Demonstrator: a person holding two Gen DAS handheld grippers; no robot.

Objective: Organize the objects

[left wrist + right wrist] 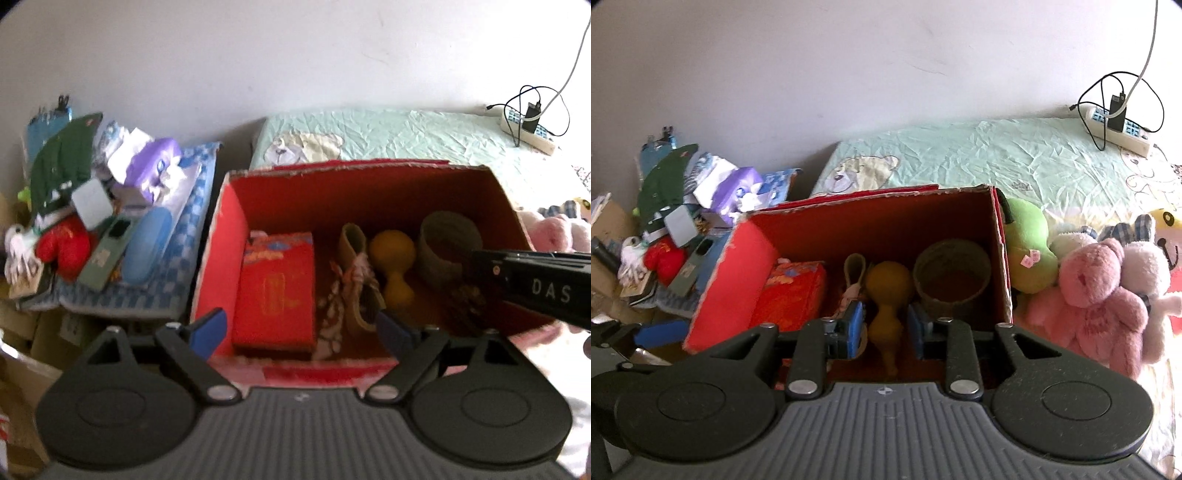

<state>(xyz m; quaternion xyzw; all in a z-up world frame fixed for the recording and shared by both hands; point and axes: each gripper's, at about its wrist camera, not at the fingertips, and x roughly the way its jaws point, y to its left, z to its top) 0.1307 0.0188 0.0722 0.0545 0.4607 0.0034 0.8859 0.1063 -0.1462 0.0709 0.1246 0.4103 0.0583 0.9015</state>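
Observation:
An open red cardboard box (218, 251) (738, 273) stands on the bed. Inside lie a red packet (275, 291) (792, 291), a small patterned boot (354, 273) (854, 269), a yellow gourd (393, 258) (886, 295) and a round woven basket (447, 247) (951, 277). My left gripper (301, 328) is open and empty over the box's near edge. My right gripper (885, 325) reaches into the box; its blue pads (855, 325) stand on either side of the gourd's lower part with small gaps showing. The right gripper's body also shows in the left wrist view (535, 284).
Pink (1097, 295), green (1030, 251) and yellow (1167, 236) plush toys lie right of the box. A pile of clutter with a purple toy (155, 170) and red plush (66, 247) sits left. A power strip with cables (1119, 129) lies on the green bedsheet (960, 155).

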